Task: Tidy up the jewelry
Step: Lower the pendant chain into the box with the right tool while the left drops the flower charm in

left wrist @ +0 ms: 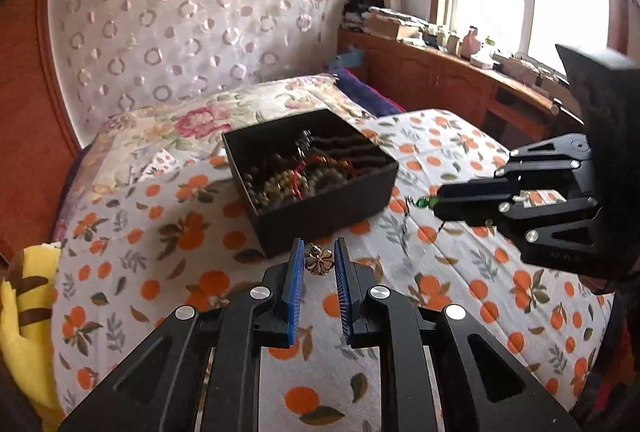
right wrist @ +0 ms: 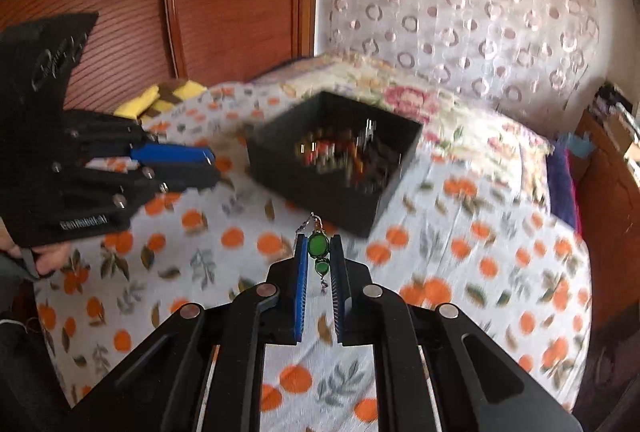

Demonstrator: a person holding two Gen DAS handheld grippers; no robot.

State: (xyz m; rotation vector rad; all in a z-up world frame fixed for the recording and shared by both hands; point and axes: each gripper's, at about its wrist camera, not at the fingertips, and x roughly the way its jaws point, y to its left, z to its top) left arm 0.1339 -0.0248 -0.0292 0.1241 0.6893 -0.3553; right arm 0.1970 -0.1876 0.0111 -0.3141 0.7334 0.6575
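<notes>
Earrings are being carried: right tongs (right wrist: 319, 264) clamp a green earring (right wrist: 318, 246), left tongs (left wrist: 319, 264) grip a gold flower earring (left wrist: 319, 261); next, release both over the black box (left wrist: 320, 208).

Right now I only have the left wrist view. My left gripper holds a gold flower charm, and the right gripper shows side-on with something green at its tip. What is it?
Observer: In the right wrist view, the right gripper is shut on a green pendant, a larger oval stone above a smaller one.
Operator: Anything hanging loose?
Observer: Yes, a thin chain trails from its top, past the fingertips toward the black box.
Operator: And my left gripper from that side?
Observer: The left gripper sits left of the box, apart from it, and the person's hand shows beneath its body.
</notes>
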